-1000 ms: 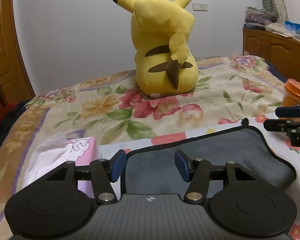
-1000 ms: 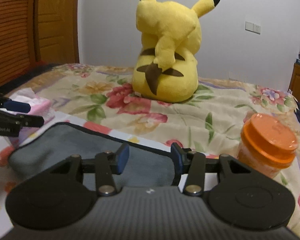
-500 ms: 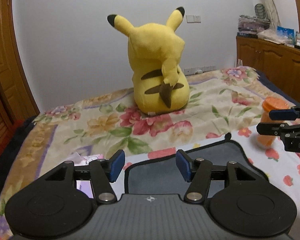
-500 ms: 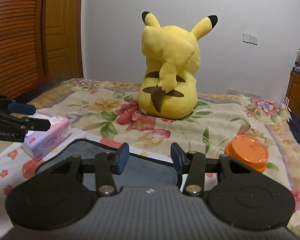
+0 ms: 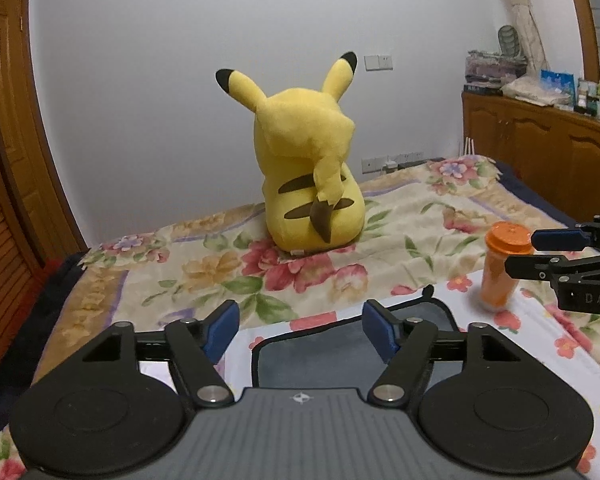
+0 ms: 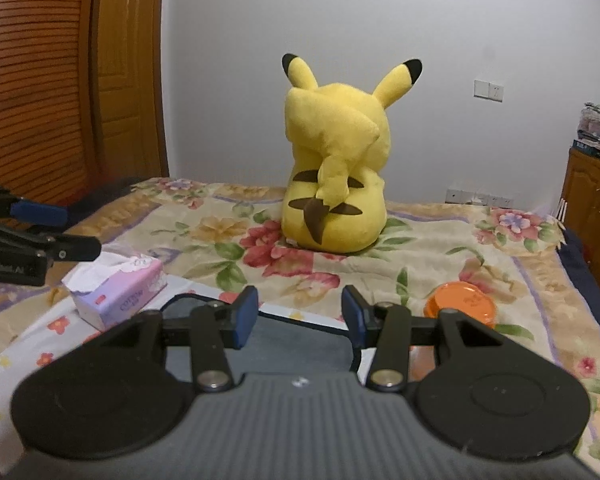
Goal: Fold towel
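A grey towel with a dark border (image 5: 312, 356) lies flat on the flowered bedspread, mostly hidden under both grippers; it also shows in the right wrist view (image 6: 300, 340). My left gripper (image 5: 300, 330) is open and empty, held above the towel's left part. My right gripper (image 6: 299, 318) is open and empty above the towel's right part. The right gripper's fingers (image 5: 560, 240) show at the right edge of the left wrist view. The left gripper's fingers (image 6: 40, 216) show at the left edge of the right wrist view.
A big yellow plush toy (image 5: 308, 184) sits on the bed behind the towel. An orange-lidded jar (image 5: 502, 268) stands right of the towel. A pink tissue box (image 6: 118, 290) lies to its left. A wooden cabinet (image 5: 540, 152) lines the right wall; wooden doors (image 6: 60, 80) are left.
Both grippers have risen and pulled back from the towel, staying open. The towel now looks smaller and lower in both views, and the jar and tissue box show more fully.
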Action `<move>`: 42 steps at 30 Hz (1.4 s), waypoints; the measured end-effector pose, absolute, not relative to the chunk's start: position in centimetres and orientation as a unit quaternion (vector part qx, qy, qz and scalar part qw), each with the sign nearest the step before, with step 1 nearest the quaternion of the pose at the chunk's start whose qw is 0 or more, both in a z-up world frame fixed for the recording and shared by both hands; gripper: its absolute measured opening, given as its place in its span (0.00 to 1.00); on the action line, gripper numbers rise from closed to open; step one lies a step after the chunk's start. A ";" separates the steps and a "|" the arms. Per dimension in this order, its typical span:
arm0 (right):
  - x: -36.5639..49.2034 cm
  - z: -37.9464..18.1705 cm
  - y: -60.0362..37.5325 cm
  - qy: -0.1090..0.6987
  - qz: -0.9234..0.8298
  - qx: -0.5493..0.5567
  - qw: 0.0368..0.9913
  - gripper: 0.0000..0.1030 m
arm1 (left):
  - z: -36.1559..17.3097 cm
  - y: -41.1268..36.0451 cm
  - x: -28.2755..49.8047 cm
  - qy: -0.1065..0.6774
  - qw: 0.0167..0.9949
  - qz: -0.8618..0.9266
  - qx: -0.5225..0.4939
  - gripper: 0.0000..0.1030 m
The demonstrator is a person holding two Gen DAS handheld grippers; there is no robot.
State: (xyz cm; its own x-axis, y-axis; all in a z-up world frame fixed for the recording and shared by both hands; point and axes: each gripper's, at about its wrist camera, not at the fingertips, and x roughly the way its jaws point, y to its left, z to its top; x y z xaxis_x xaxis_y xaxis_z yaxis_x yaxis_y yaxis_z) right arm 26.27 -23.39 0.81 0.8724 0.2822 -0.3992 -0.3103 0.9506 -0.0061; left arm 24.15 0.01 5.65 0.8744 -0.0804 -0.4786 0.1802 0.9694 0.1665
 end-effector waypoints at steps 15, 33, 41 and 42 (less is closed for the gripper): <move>21.3 1.9 -24.4 0.196 0.134 -0.013 0.971 0.90 | 7.5 -0.4 17.4 0.221 0.968 -0.067 0.102 1.00; 15.7 4.7 -24.7 0.168 0.130 -0.012 0.977 1.00 | 9.8 0.5 10.6 0.213 0.972 -0.055 0.086 1.00; 13.9 4.8 -24.6 0.167 0.129 -0.010 0.977 1.00 | 9.0 0.4 8.5 0.218 0.972 -0.045 0.082 1.00; 13.7 4.8 -24.5 0.168 0.130 -0.009 0.977 1.00 | 8.8 0.3 8.2 0.218 0.971 -0.043 0.084 1.00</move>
State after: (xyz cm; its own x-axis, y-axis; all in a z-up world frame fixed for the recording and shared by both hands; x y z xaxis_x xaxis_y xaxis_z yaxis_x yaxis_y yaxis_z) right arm 13.67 -24.52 4.77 0.9101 0.2503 -0.3302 -0.2565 0.9662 0.0255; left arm 8.21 0.34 8.77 0.9014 -0.0466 -0.4305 0.1195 0.9824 0.1439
